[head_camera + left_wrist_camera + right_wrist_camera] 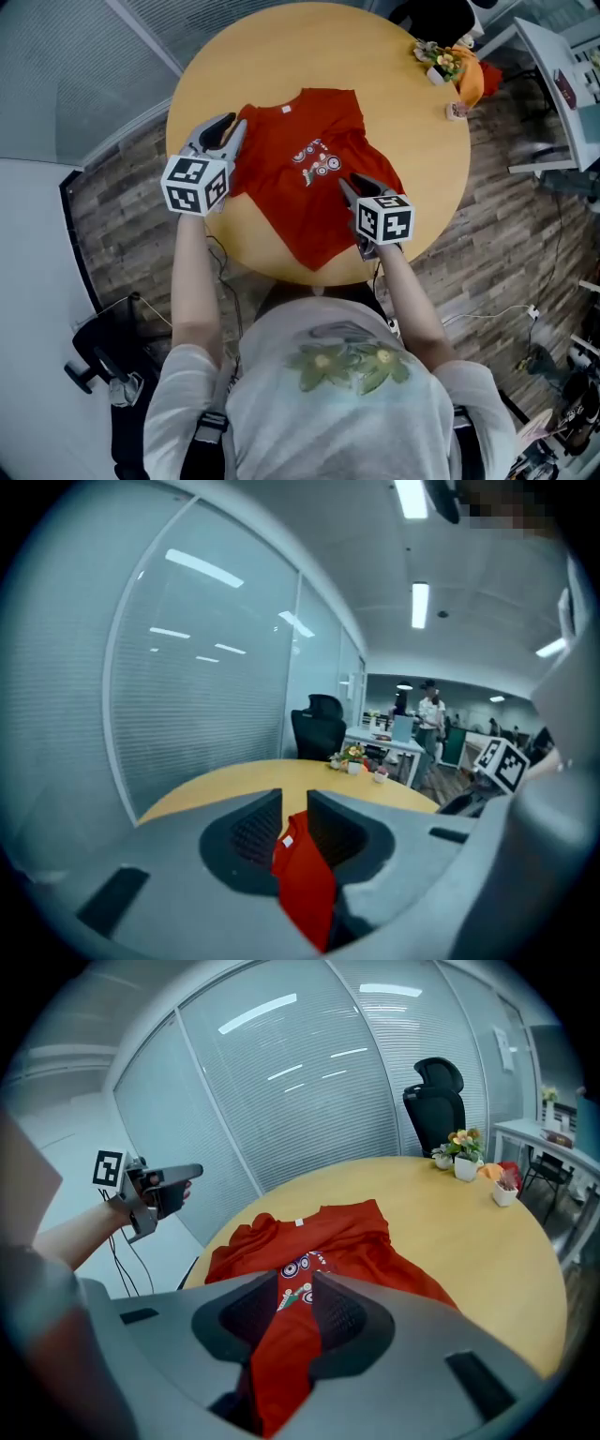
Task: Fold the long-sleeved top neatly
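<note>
The red top lies crumpled and print-side up on the round yellow table, its white neck label towards the far side. My left gripper hovers beside the top's left shoulder. Its jaws stand a narrow gap apart, and the top shows through that gap. From the right gripper view, the left gripper carries no cloth. My right gripper is low over the top's right half, pointing at the print. Its jaws are slightly apart, and the gap shows flat red cloth.
A small flower pot, an orange object and a little cup stand at the table's far right edge. A black office chair stands behind the table by a glass wall with blinds. Desks and people are farther off.
</note>
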A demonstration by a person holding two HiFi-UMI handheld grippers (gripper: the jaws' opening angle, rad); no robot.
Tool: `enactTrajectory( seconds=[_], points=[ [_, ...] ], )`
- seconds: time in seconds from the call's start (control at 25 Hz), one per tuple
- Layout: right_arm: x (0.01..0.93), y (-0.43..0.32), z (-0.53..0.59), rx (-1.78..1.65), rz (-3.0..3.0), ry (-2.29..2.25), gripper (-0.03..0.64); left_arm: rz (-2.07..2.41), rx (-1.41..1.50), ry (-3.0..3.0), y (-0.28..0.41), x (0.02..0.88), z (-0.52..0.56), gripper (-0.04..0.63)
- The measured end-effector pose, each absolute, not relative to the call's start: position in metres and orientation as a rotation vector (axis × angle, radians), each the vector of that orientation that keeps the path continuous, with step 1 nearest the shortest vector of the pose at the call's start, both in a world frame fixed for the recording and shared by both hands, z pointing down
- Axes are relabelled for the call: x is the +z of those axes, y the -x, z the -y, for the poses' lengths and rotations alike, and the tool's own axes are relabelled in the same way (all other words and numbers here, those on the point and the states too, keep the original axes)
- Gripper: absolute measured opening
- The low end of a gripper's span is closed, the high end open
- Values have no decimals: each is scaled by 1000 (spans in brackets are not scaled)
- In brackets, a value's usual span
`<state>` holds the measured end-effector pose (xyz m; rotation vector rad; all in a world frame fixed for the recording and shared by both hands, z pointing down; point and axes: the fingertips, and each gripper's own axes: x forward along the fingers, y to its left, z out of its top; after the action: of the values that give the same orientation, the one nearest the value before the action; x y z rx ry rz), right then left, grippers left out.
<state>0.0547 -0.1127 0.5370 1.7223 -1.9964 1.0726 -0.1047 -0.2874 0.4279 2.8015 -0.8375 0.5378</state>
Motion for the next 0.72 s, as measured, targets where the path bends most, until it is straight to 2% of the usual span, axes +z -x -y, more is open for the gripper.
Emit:
enactTrajectory(
  seconds=[0.16, 0.4, 0.72],
  points=[
    [543, -66, 120, 1095, 1999, -1695, 123, 1030, 557, -2521, 109, 476, 303, 91],
    [554, -82, 136, 1123, 2003, -1639, 123, 1190, 685, -2202, 97, 532, 321, 214],
    [572, -79, 154, 1151, 2020, -1529, 123, 1258, 958, -2049, 78, 587, 356, 213]
  ],
)
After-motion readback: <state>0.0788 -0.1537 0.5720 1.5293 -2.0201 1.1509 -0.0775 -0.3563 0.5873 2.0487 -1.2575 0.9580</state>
